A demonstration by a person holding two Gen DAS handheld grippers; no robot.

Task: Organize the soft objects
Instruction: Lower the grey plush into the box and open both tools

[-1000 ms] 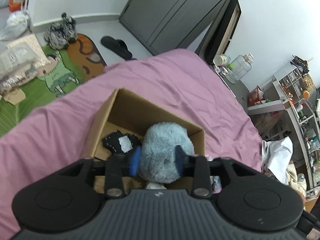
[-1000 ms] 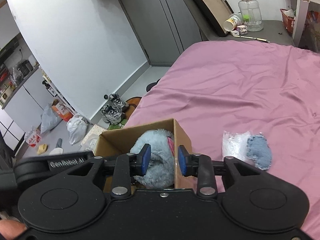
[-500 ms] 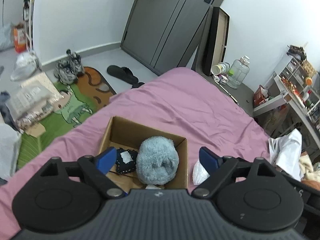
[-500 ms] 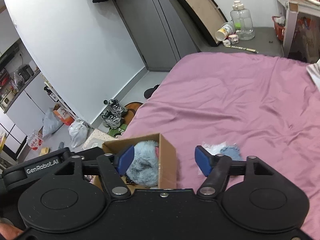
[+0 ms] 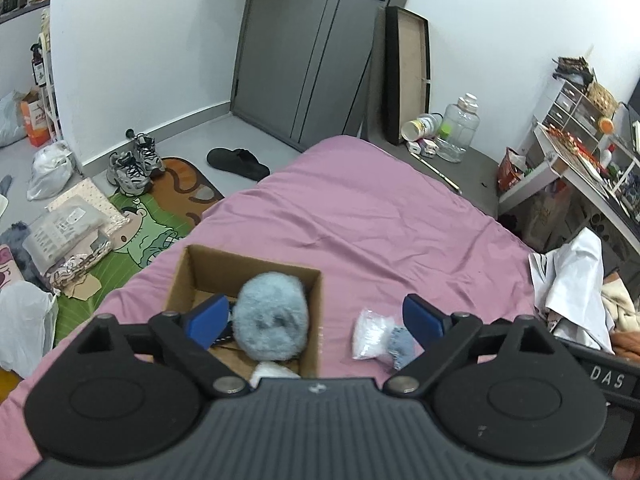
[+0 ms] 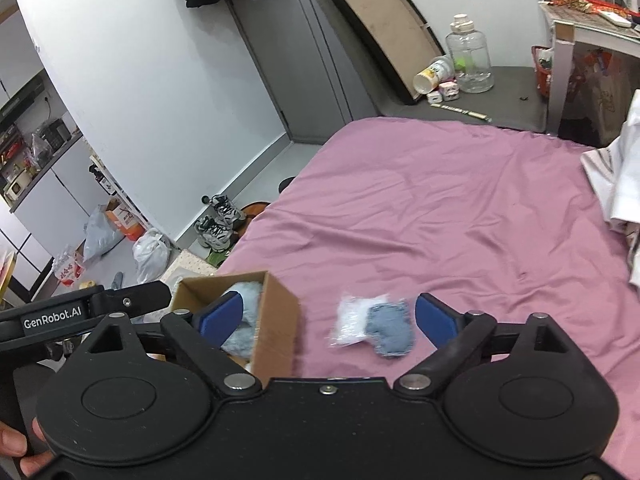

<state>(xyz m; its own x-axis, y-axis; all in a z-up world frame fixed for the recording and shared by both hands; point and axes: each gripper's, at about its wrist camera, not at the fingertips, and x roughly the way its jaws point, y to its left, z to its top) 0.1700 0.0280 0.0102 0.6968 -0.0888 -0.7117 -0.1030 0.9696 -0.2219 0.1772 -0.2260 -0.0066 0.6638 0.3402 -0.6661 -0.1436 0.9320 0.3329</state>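
Note:
A fluffy grey-blue plush [image 5: 270, 326] sits in an open cardboard box [image 5: 310, 284] on the pink bed; it also shows in the right wrist view [image 6: 244, 320] inside the box [image 6: 276, 328]. A clear plastic bag with a small denim-blue soft piece [image 5: 382, 338] lies on the sheet right of the box, also in the right wrist view [image 6: 390, 330]. My left gripper [image 5: 316, 318] is open and empty, above the box and bag. My right gripper [image 6: 328, 318] is open and empty, raised above the same spot.
A white item [image 5: 272, 370] lies in the box's near corner, a dark one mostly hidden behind my left finger. White cloth [image 5: 568, 280] is piled at the bed's right edge. Shoes, bags and a mat [image 5: 140, 220] cover the floor left. A jug [image 6: 470, 60] stands beyond the bed.
Both grippers opened, let go of the plush in the box, and pulled back and up. The bag with the denim piece has come between the fingers of both views.

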